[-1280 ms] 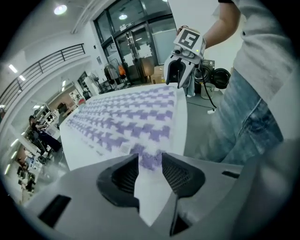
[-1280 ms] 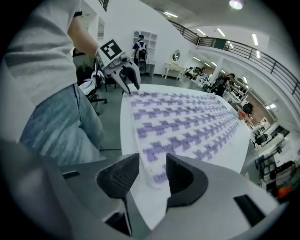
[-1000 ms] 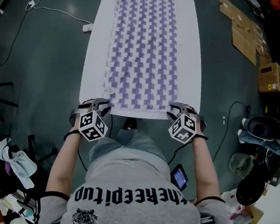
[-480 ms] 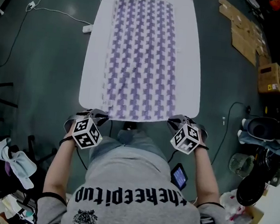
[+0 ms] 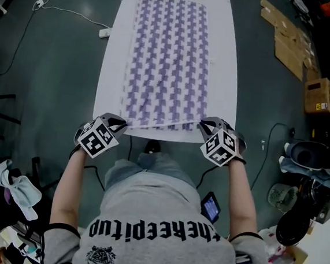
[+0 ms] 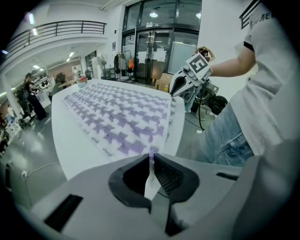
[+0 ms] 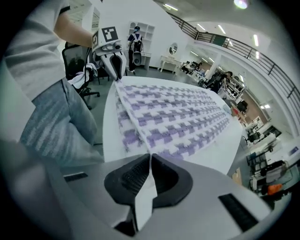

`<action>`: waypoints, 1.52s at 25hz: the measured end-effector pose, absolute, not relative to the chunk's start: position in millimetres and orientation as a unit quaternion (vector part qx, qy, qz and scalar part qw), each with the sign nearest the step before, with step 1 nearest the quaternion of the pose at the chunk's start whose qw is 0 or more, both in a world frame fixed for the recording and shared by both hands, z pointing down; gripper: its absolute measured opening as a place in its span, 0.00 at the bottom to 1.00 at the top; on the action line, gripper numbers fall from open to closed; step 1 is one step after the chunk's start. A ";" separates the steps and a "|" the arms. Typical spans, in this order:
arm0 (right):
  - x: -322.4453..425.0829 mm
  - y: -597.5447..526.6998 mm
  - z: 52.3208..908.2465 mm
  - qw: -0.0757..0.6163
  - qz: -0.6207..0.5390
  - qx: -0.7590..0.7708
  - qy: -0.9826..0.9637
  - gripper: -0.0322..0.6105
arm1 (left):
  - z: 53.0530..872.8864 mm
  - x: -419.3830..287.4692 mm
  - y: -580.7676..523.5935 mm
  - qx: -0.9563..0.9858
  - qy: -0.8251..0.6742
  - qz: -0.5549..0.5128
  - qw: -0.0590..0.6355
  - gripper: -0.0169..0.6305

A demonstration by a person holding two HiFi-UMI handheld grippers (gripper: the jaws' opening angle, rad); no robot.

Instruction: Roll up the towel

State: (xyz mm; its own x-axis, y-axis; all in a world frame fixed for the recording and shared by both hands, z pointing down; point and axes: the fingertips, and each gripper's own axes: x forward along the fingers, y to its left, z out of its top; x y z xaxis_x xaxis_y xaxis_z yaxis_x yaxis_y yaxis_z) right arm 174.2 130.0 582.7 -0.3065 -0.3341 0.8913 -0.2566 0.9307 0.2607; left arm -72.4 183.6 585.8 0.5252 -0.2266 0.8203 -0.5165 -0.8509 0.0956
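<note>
L hand-held gripper (image 5: 121,124) + R hand-held gripper (image 5: 205,126): jaws just been closing, each now clamped on a near corner of purple-check towel (image 5: 167,59). Corners raised, rest flat on white worktop (image 5: 227,76).

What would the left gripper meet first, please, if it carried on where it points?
The left gripper has just closed on the towel corner; straight on, it likely meets more towel on the table.

White table (image 5: 110,88) with rounded corners, running from the top centre of the head view down to mid-frame. A purple-and-white patterned towel (image 5: 168,59) lies lengthwise along its middle, with bare white margins showing along both long sides.
</note>
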 end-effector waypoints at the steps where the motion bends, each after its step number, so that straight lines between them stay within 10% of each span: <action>1: 168.9 119.8 588.6 0.566 -0.039 0.183 -0.803 0.08 | 589.8 -77.8 172.8 0.852 -0.224 0.441 0.169 0.07; 8: 172.7 82.0 616.6 0.593 -0.050 0.187 -0.782 0.08 | 597.9 -80.4 113.3 0.835 -0.300 0.440 0.141 0.10; 15: 173.3 73.9 616.0 0.589 -0.010 0.228 -0.776 0.08 | 537.8 -44.5 155.2 0.886 -0.222 0.405 -0.048 0.14; 38: 178.7 88.9 561.1 0.500 -0.016 0.247 -0.830 0.21 | 626.0 -48.6 154.2 0.843 -0.150 0.513 0.068 0.31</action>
State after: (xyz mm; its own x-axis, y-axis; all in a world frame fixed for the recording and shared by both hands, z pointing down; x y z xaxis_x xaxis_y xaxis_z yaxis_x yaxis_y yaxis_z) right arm 178.7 88.9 561.1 -0.3778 -0.4259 0.8221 -0.3935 0.8776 0.2738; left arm -48.6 154.2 626.0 0.4295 -0.1835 0.8843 -0.3227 -0.9457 -0.0395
